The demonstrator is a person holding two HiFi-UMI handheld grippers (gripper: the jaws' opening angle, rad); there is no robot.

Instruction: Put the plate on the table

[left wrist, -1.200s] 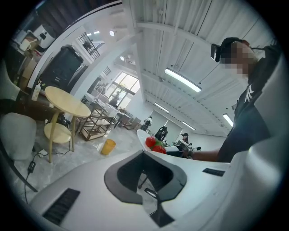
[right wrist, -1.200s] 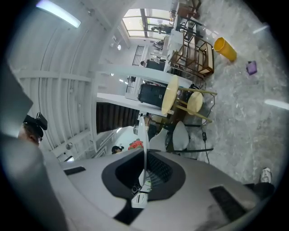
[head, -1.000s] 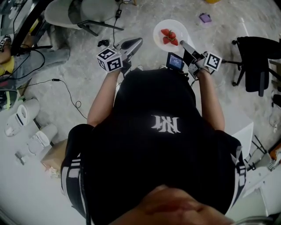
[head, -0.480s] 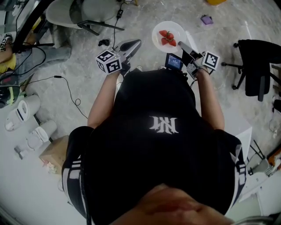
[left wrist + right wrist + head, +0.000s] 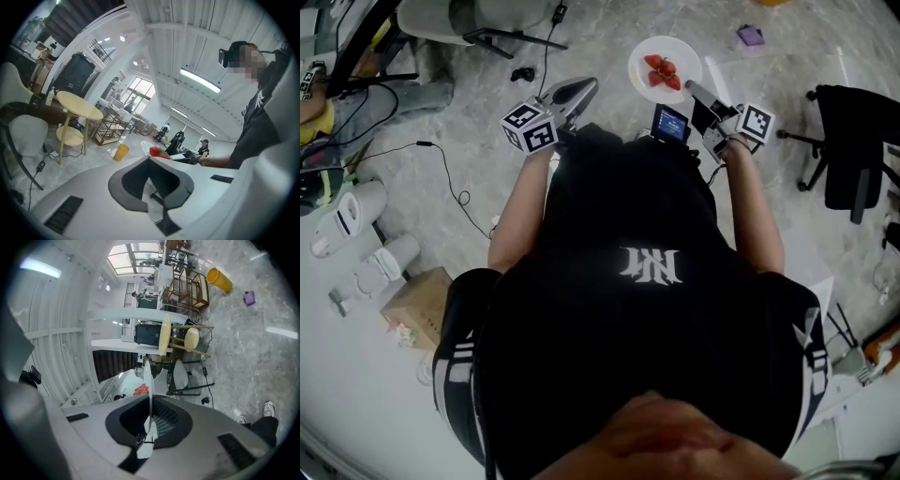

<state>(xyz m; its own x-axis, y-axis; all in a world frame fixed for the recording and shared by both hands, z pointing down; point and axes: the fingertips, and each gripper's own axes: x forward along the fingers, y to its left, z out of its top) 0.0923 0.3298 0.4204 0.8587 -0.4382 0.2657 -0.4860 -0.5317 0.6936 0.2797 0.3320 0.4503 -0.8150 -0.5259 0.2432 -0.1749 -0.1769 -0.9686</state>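
Head view, far left: a cardboard box (image 5: 417,305) on the pale marble floor (image 5: 487,178). Next the left gripper (image 5: 581,91), jaws drawn together with nothing between them, pointing away from the person over bare floor. Right of it the plate (image 5: 675,49), white and round, face up, strawberries (image 5: 663,72) lying on it, held out in the air above the floor. The right gripper (image 5: 692,89) is clamped on the plate's near rim, so the plate reaches forward and leftward from the jaws. Far right, a black chair (image 5: 844,141). Only the left gripper view shows the round yellow table (image 5: 77,105), at its left side, well apart from the plate, which appears there side-on as a shallow white ellipse with the berries on top. The right gripper view gives the plate edge-on, a thin white line running up the frame from between the pads, berries to its left; being round, it has no long axis beyond that edge line. That view also shows a yellow bin (image 5: 219,279) lying on the floor.
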